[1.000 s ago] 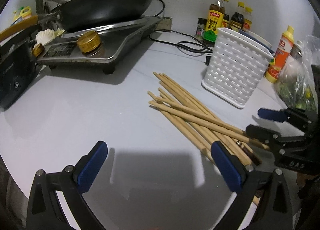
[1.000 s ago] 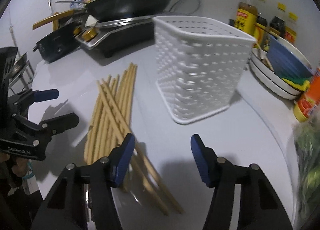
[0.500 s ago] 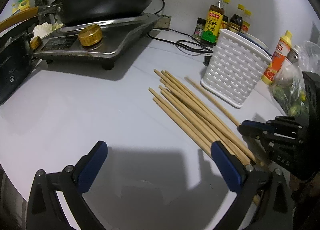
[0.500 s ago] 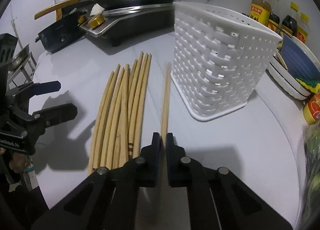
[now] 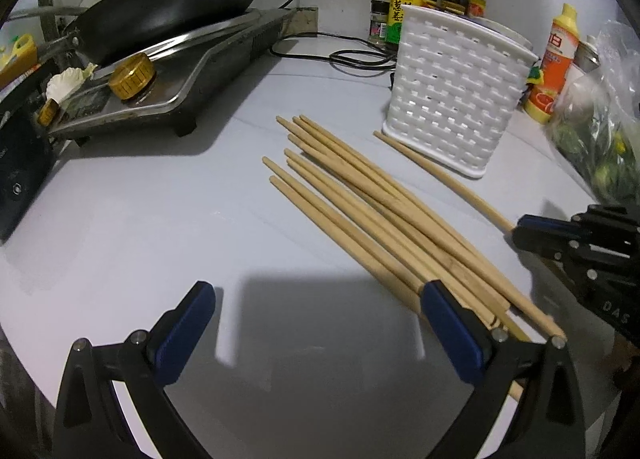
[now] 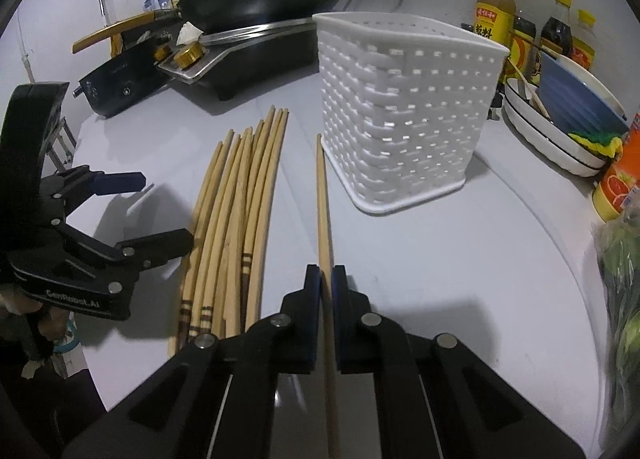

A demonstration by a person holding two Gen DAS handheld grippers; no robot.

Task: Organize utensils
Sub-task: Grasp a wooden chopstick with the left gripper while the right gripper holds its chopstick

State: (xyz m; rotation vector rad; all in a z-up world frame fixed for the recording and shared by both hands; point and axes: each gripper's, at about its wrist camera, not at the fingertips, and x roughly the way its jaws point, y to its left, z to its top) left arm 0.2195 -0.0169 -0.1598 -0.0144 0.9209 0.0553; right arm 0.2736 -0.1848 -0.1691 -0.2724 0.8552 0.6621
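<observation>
Right gripper (image 6: 326,279) clamped on one chopstick (image 6: 321,195) pointing ahead along the worktop (image 6: 460,259) beside the white basket (image 6: 404,111) (left gripper (image 5: 316,323) wide open, empty, by the bundle (image 5: 380,215)).

Left wrist view: low over the white counter (image 5: 120,219), angled down, facing the stove (image 5: 160,91) at upper left. Right wrist view: close, angled down, facing the white basket (image 6: 400,111) at centre. Both share the chopstick bundle (image 5: 380,215), basket, stove; each shows the other's gripper at its edge.
</observation>
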